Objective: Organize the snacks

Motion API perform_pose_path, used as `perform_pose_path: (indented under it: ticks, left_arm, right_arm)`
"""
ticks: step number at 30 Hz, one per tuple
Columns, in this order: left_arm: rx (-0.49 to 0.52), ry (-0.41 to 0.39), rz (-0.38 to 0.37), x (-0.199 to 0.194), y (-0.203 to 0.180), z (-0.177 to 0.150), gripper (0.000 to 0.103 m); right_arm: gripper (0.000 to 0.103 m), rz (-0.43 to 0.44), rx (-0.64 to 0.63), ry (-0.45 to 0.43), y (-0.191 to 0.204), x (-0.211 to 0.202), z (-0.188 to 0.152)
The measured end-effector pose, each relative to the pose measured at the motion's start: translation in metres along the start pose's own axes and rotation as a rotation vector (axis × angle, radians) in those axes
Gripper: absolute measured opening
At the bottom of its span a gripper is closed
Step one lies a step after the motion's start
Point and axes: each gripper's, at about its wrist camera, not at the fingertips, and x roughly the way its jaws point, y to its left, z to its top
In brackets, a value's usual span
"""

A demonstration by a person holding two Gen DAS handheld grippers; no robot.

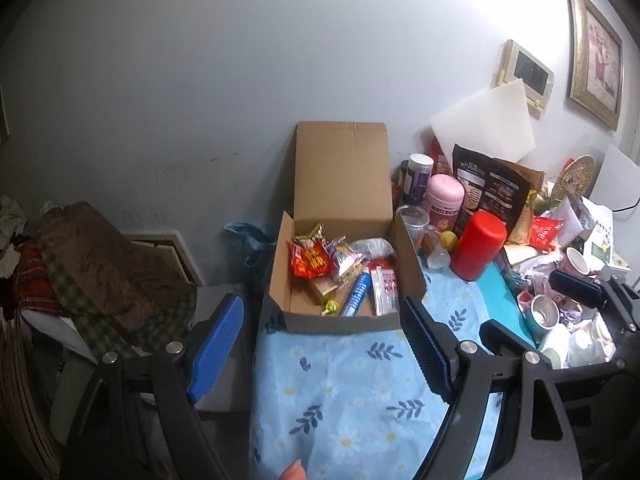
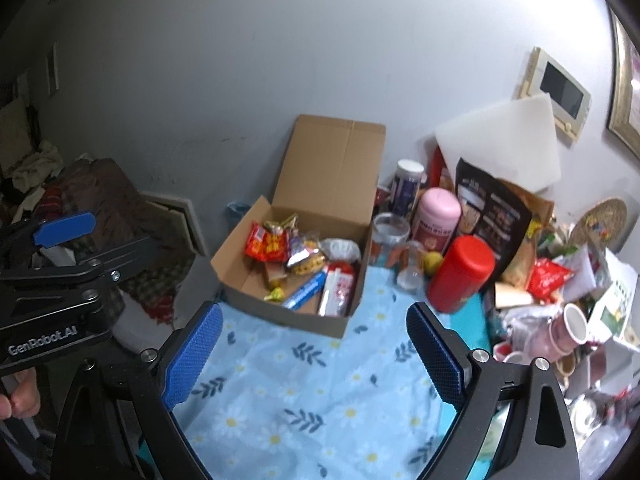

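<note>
Left wrist view: left gripper is hanging wide, nothing between its pads; cardboard box is sitting straight ahead at the table's far left edge, against the wall.
Right wrist view: right gripper is gaping wide, empty; box is lying ahead, slightly left; red snack packet is waiting far right among clutter, nearer this hand.

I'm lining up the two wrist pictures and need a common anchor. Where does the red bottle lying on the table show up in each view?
Left wrist view: the red bottle lies right of centre, just right of the cardboard box.
Right wrist view: the red bottle lies right of centre, again right of the cardboard box.
Shared landmark: the pink jar standing just behind the bottle.
</note>
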Motion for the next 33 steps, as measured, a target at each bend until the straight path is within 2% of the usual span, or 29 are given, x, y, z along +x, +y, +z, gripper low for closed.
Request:
perform_pose_path:
  ticks: [8,33]
  left_arm:
    - [-0.018,0.017,-0.005,-0.004,0.003,-0.015,0.081]
    - [-0.047,0.004,0.021,-0.013,0.021,-0.016,0.081]
  right_arm:
    - [0.094,-0.011,-0.013,0.013,0.003,-0.003,-0.009]
    - [0.094,-0.013,-0.005,0.01,0.01,-0.005,-0.006]
